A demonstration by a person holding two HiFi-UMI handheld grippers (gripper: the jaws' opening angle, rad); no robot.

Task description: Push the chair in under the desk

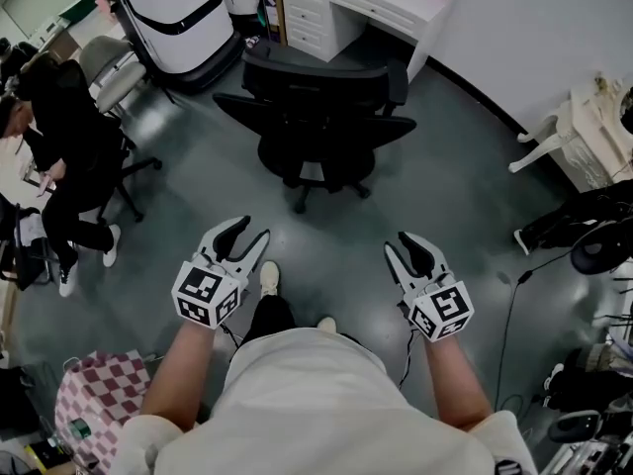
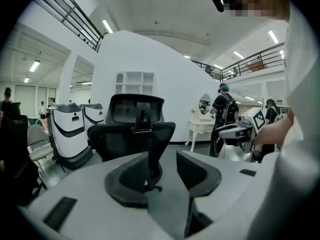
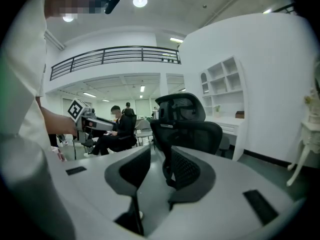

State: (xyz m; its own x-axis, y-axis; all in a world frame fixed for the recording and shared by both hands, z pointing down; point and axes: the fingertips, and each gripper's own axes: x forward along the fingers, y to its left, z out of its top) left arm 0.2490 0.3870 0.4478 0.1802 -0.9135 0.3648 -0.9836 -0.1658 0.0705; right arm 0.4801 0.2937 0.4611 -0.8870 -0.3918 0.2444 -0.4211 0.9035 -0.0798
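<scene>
A black mesh office chair point(image 1: 318, 117) stands on the dark floor with its backrest toward me, its seat facing the white desk point(image 1: 381, 6) at the back. My left gripper point(image 1: 252, 229) and right gripper point(image 1: 399, 242) are held side by side in front of me, a good step short of the chair, touching nothing. Both are open with nothing between the fingers. In the left gripper view the chair's back point(image 2: 134, 134) shows beyond the parted jaws of the left gripper point(image 2: 162, 156). In the right gripper view the chair point(image 3: 192, 131) stands ahead of the right gripper point(image 3: 160, 151).
A white drawer unit point(image 1: 307, 13) flanks the desk. A large white machine point(image 1: 183, 13) stands left of the chair. A person in black point(image 1: 59, 137) sits at far left beside a grey chair point(image 1: 109, 67). A white ornate table point(image 1: 593, 132) and cables point(image 1: 514, 295) lie on the right.
</scene>
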